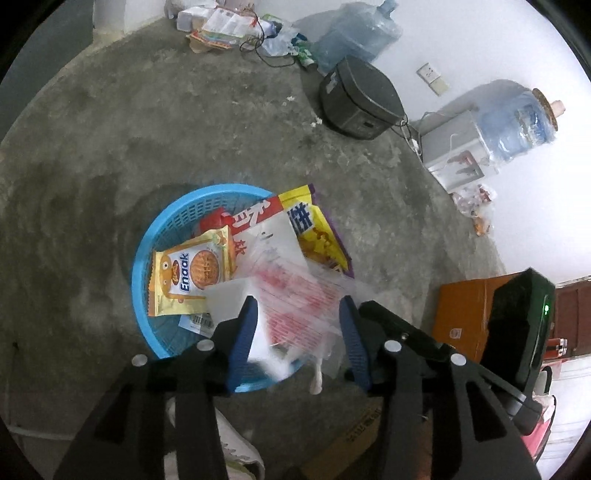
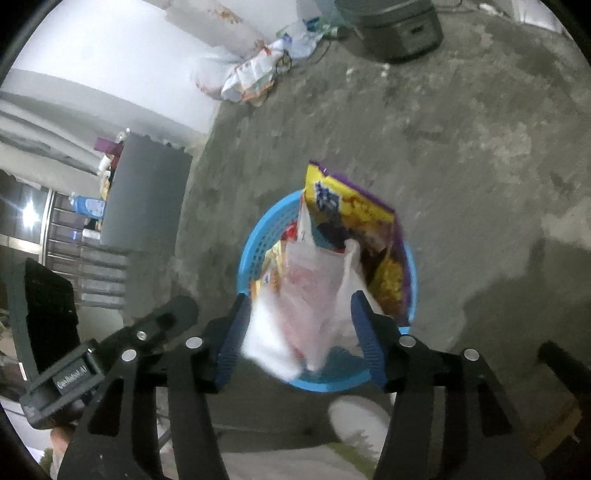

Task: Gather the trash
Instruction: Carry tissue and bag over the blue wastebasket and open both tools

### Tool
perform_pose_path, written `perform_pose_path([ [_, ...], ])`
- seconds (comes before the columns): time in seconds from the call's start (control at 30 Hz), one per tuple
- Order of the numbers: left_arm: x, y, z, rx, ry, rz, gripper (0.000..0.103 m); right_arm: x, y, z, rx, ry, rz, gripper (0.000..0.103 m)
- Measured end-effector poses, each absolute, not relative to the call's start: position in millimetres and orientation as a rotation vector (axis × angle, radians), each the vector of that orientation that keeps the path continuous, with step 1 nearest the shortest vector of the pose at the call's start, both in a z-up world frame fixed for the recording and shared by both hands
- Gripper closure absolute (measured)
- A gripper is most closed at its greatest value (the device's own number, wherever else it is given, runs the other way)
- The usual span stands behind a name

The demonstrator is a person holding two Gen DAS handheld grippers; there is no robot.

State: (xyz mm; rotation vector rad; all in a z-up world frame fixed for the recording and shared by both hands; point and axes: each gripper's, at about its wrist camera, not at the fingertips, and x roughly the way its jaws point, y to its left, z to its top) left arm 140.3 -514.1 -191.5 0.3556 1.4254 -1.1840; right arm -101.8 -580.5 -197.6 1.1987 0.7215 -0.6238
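A blue plastic basket (image 1: 147, 251) (image 2: 255, 236) stands on the concrete floor. It holds a yellow Enaak snack packet (image 1: 188, 277), a red-and-white wrapper (image 1: 255, 218) and a yellow-and-purple snack bag (image 1: 321, 236) (image 2: 369, 229). A clear plastic bag with red print (image 1: 295, 295) (image 2: 310, 291) shows blurred above the basket, between the blue pads of both grippers. My left gripper (image 1: 299, 325) has its jaws apart around the bag, and so does my right gripper (image 2: 299, 328). The pads do not press on the bag. Both grippers sit just over the basket's near rim.
A black rice cooker (image 1: 358, 99), water jugs (image 1: 354, 37), a water dispenser (image 1: 454, 147) and a paper pile (image 1: 221, 26) line the far wall. An orange box (image 1: 461, 314) sits at the right. A white shoe (image 1: 236, 443) (image 2: 358, 421) is near the basket. A grey cabinet (image 2: 144, 195) stands left.
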Motion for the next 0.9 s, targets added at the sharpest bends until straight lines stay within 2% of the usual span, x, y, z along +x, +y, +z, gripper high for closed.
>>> perform_pose_path([
  [0.17,142.5,-502.5,-162.7,0.313,1.353,-1.192,0.054,-108.1,-577.0,-185.2,1.172,0.688,-0.630,0.045],
  [0.43,145.1,-457.5,-93.2,0.258,1.170,-1.200,0.041,-103.2,-562.1,-156.0,1.100,0.617,-0.630,0.044],
  [0.67,146.8,-406.1,-47.3,0.205,1.071,-1.173,0.037,-101.5,-535.8,-127.2,0.993,0.614,-0.617,0.044],
  [0.77,142.0,-370.9,-22.1,0.181,1.005,-1.159,0.031,-98.9,-515.9,-102.8,0.922,0.612,-0.588,0.041],
  [0.87,135.2,-321.2,10.6,0.129,0.895,-1.083,0.021,-93.9,-488.3,-71.0,0.809,0.609,-0.555,0.034],
  [0.9,132.3,-305.1,21.0,0.110,0.856,-1.056,0.014,-91.8,-478.4,-60.8,0.765,0.608,-0.543,0.030],
])
